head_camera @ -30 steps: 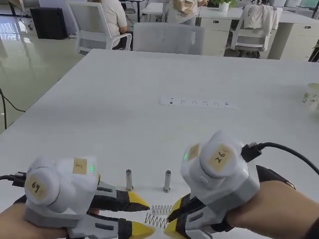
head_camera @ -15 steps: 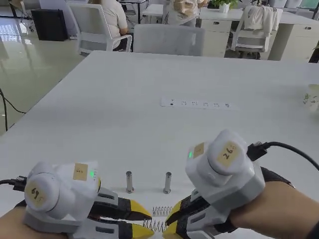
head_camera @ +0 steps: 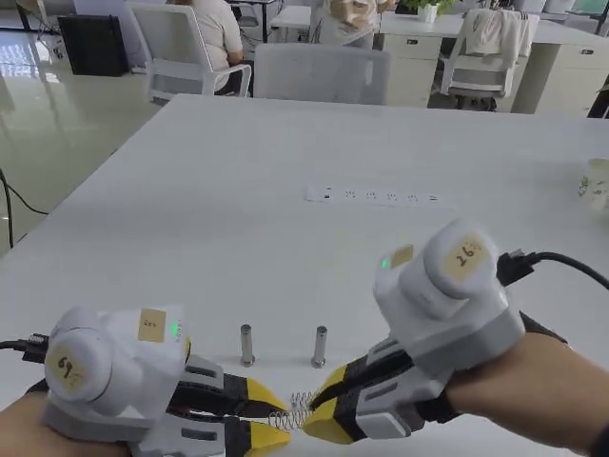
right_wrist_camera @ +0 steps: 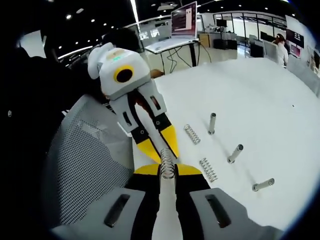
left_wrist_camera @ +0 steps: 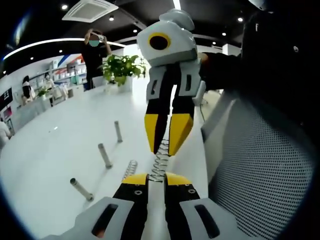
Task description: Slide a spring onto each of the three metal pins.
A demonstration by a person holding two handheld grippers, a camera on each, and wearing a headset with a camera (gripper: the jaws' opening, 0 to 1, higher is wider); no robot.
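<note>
A single spring [head_camera: 290,411] is stretched between my two grippers, just above the white table [head_camera: 285,238]. My left gripper [head_camera: 271,416] is shut on its left end and my right gripper [head_camera: 309,411] on its right end. In the left gripper view the spring [left_wrist_camera: 159,162] runs from my own tips [left_wrist_camera: 156,179] up to the right gripper [left_wrist_camera: 162,145]. Three upright metal pins [left_wrist_camera: 104,155] stand bare to the left there, and a loose spring [left_wrist_camera: 130,169] lies near them. In the right gripper view two loose springs [right_wrist_camera: 191,134] lie beside the pins [right_wrist_camera: 235,153].
A white power strip [head_camera: 376,197] lies mid-table beyond the pins [head_camera: 247,345]. A cup [head_camera: 598,181] stands at the right edge. Chairs [head_camera: 319,74] and a seated person [head_camera: 214,33] are past the far edge. A mesh chair back [left_wrist_camera: 260,165] is close behind the grippers.
Both grippers came together and shut on one spring, which has left the table and now hangs between their tips. The right gripper has risen and tilted.
</note>
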